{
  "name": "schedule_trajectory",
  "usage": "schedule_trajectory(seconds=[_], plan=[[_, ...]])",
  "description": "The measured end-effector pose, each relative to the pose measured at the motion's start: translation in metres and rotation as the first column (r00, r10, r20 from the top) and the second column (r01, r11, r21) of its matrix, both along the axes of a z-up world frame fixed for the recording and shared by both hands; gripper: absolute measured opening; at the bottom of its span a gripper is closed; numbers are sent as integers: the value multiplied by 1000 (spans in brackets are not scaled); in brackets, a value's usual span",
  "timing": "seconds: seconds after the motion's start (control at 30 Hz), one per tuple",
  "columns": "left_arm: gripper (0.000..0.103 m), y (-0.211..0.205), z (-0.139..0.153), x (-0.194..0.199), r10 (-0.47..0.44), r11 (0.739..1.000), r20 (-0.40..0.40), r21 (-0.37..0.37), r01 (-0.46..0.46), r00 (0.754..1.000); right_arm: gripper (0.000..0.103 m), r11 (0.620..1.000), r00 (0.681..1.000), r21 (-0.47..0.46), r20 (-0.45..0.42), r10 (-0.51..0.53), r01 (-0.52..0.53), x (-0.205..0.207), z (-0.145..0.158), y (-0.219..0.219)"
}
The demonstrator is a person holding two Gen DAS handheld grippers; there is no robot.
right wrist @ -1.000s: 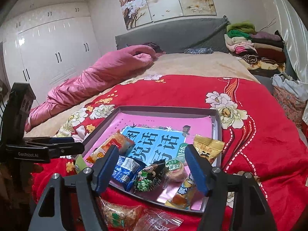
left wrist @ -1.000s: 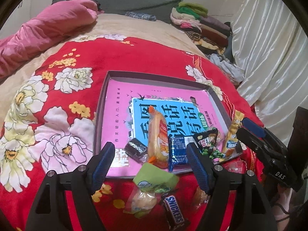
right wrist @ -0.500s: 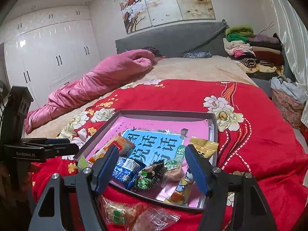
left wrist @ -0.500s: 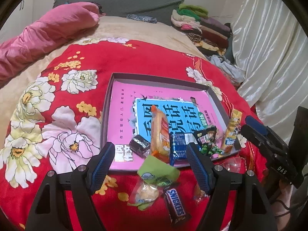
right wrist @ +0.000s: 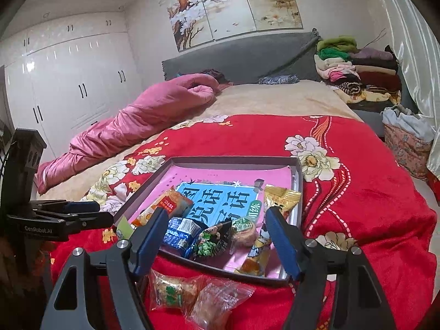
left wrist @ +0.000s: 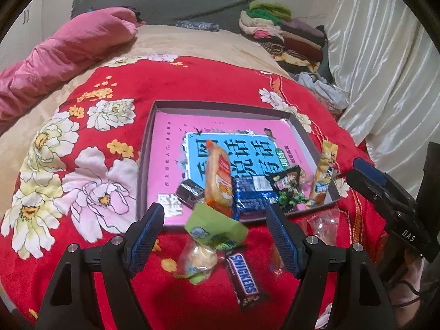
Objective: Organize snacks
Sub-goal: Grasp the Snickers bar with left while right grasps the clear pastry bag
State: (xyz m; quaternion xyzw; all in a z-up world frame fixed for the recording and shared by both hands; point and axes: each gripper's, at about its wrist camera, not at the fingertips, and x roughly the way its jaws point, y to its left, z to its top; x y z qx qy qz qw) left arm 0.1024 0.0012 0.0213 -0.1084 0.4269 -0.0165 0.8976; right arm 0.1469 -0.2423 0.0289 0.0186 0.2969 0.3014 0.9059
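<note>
Left wrist view, claw: I see my left gripper (left wrist: 214, 227) with its jaws standing wide apart and nothing between the pads; it hangs above the loose snacks at the near edge of the tray.
Left wrist view, target: the Snickers bar (left wrist: 244, 277) lies just below and slightly right of the claw's middle, on the blanket, outside the tray (left wrist: 220, 106).
Left wrist view, long axis: the bar runs away from me with a slight slant, roughly along the fingers, so I judge a roll of the wrist is needed to close across its narrow width.
Left wrist view, neighbours: a green packet (left wrist: 216, 227) leans over the tray's near rim, touching a clear-wrapped pastry (left wrist: 196, 260) beside the bar.
Left wrist view, other hand: the right gripper (left wrist: 385, 189) sits off at the right edge, farther from the bar.
Right wrist view, claw: the right gripper (right wrist: 216, 240) gapes wide with nothing held.
Right wrist view, target: two clear-wrapped snacks (right wrist: 200, 293) lie on the blanket directly under it, nearer this hand.
Right wrist view, tray: a blue packet (right wrist: 180, 232), a green pea bag (right wrist: 211, 243) and a yellow packet (right wrist: 280, 199) crowd its near end.
Surface: a soft red floral blanket (right wrist: 357, 192), which I expect to give under pressure.
Room: a bed with a pink quilt (right wrist: 143, 121), stacked clothes (right wrist: 357, 71) and white wardrobes (right wrist: 68, 88).
</note>
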Motion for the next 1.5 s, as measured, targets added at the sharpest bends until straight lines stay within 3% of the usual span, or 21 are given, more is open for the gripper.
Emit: schedule_trajectory(seconds=[0.6, 0.97, 1.5], plan=[[78, -26, -17, -19, -55, 998, -69, 0, 55, 996, 75, 995, 993, -60, -72, -90, 85, -17, -11, -9], [78, -29, -26, -23, -53, 999, -96, 0, 54, 994, 75, 993, 980, -67, -171, -104, 94, -31, -30, -6], [78, -30, -52, -31, -41, 999, -173, -40, 35, 984, 75, 989, 967, -105, -224, -123, 101, -32, -44, -5]])
